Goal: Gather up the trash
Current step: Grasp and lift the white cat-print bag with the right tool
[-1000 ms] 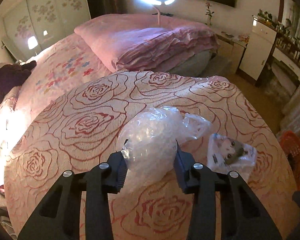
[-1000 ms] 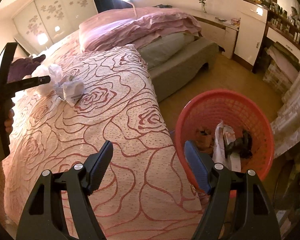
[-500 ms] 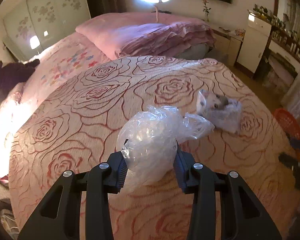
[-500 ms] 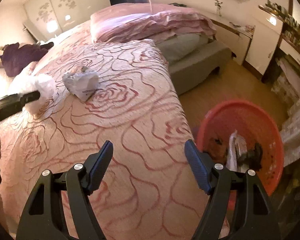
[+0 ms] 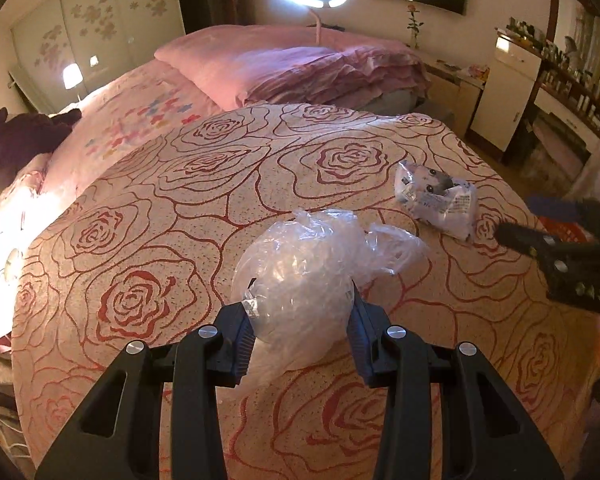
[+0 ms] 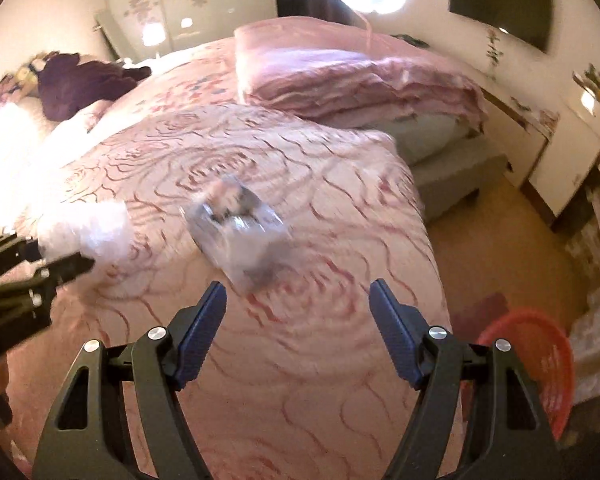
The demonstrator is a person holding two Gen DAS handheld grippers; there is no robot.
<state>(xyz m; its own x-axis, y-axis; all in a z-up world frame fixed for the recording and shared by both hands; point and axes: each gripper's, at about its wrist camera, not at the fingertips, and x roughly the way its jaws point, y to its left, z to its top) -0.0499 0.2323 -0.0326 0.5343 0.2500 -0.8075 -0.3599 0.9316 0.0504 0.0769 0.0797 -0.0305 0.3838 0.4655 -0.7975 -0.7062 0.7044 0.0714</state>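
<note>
My left gripper [image 5: 300, 316] is shut on a crumpled clear plastic bag [image 5: 300, 264] and holds it above the rose-patterned bedspread [image 5: 180, 200]. The bag also shows in the right wrist view [image 6: 88, 232], at the left. A printed plastic wrapper [image 5: 436, 196] lies on the bedspread to the right of the bag. In the right wrist view the wrapper [image 6: 240, 228] is blurred, just ahead of my right gripper [image 6: 298, 304], which is open and empty above the bed. The right gripper also shows at the right edge of the left wrist view [image 5: 560, 248].
A red basket [image 6: 540, 364] stands on the floor to the right of the bed. A folded pink duvet [image 5: 300, 68] lies at the far end of the bed. Dark clothing [image 6: 84, 80] lies at the far left. Cabinets [image 5: 508, 92] line the right wall.
My right gripper has swung left from over the red basket to over the bed, toward the wrapper. My left gripper has pulled back with the bag in it.
</note>
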